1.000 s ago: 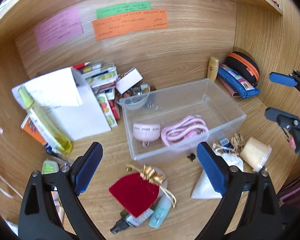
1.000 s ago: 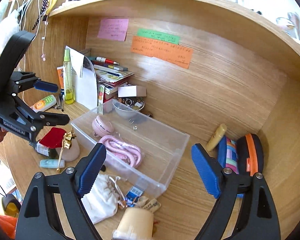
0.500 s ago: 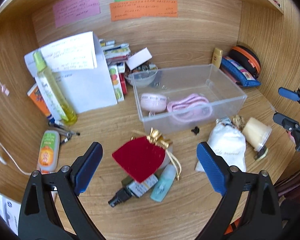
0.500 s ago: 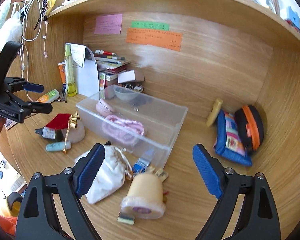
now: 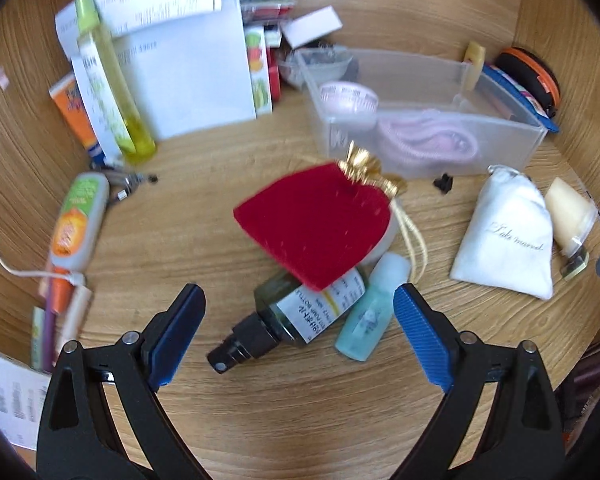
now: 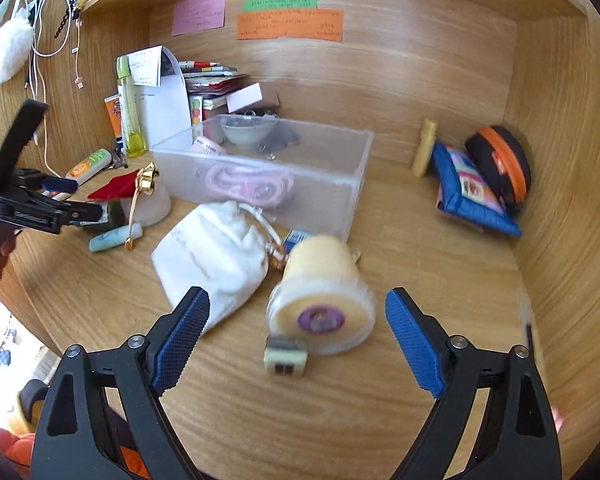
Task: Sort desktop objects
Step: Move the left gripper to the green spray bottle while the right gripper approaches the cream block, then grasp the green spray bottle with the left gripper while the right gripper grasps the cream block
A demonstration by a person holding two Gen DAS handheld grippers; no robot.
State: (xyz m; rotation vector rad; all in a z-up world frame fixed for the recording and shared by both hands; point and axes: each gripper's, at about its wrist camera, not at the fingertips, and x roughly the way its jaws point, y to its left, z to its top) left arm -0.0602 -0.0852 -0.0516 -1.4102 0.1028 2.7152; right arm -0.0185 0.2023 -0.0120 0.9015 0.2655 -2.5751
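My left gripper [image 5: 300,316] is open and hovers low over the desk. A dark green spray bottle [image 5: 296,316] and a small teal bottle [image 5: 374,314] lie between its pads, untouched. A red velvet pouch [image 5: 320,228] with a gold bow rests partly over them. My right gripper [image 6: 296,312] is open too, with a cream jar [image 6: 320,288] on its side between the fingers, apart from both pads. A white drawstring pouch [image 6: 216,252] lies left of the jar. The clear plastic box [image 6: 340,184] behind holds a pink cord and a pink round item.
A small cream block [image 6: 286,356] sits before the jar. Blue pouch [image 6: 472,192] and black-orange case [image 6: 500,164] lean at the right wall. A yellow-green bottle [image 5: 116,92], papers, books and an orange-green tube [image 5: 76,220] crowd the left. Wooden walls enclose three sides.
Both grippers have sunk toward the desk and moved nearer their objects: the left onto the bottles by the red pouch, the right onto the cream jar. Jaws stay wide.
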